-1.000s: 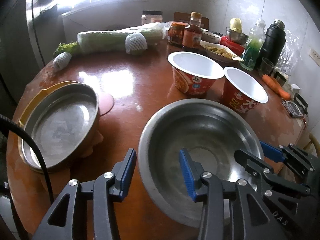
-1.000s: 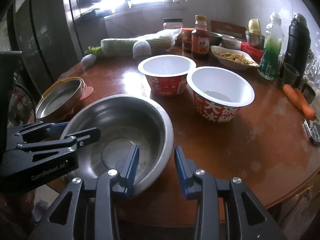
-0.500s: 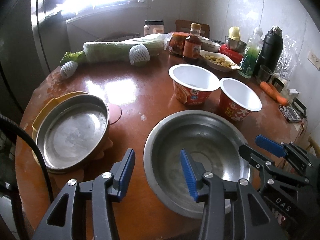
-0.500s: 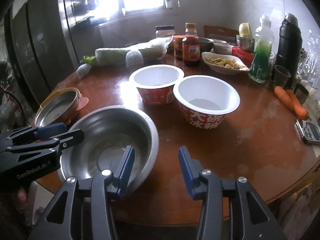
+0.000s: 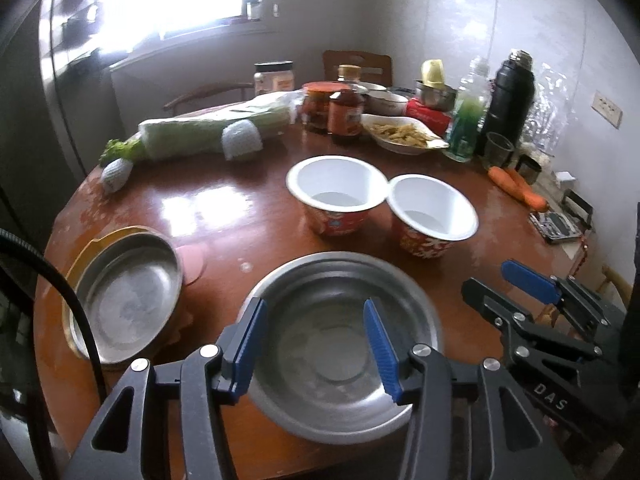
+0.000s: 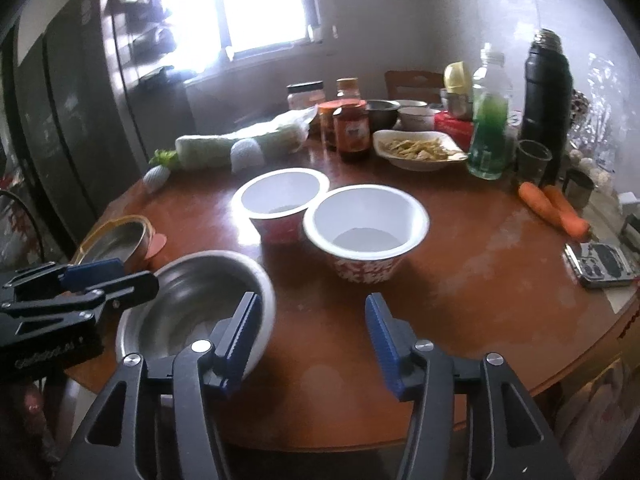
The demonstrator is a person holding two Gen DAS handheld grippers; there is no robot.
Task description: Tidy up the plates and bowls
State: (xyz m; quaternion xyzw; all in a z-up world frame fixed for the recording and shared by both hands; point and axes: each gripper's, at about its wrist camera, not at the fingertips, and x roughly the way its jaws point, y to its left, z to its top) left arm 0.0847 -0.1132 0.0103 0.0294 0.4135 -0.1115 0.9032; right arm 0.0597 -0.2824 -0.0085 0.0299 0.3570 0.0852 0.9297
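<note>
Left gripper [image 5: 312, 344] spread, jaws just been opening, nothing pinched; the steel bowl [image 5: 344, 344] shows in the gap but sits on the table below, pads clear of its rim. Right gripper [image 6: 310, 340] also spread, jaws just been opening, only bare table [image 6: 460, 288] between the blue ribbed pads; its left finger overlaps the bowl's near rim in view, contact can't be told. Steel bowl: round, dull scuffed metal, at the table's near edge, near rim cut off by gripper bodies in both views. Shallow steel dish [image 5: 124, 308] at the left edge, round, flat-bottomed, sits on a yellowish-rimmed holder mostly hidden under it; a black cable crosses its near side. Two paper noodle cups [image 5: 336, 200] and [image 5: 432, 216] mid-table, white inside, red printed walls, rims touching or nearly, print unreadable. Far edge crowded and hard to make out: wrapped long green vegetable [image 5: 200, 136], red-labelled jars [image 5: 344, 112], white oval dish of food [image 5: 400, 136], green bottle [image 5: 466, 120], black flask [image 5: 508, 96]. Carrots [image 5: 516, 186] at the right edge. Window blown out white. Table round, glossy brown wood, worn patches.
</note>
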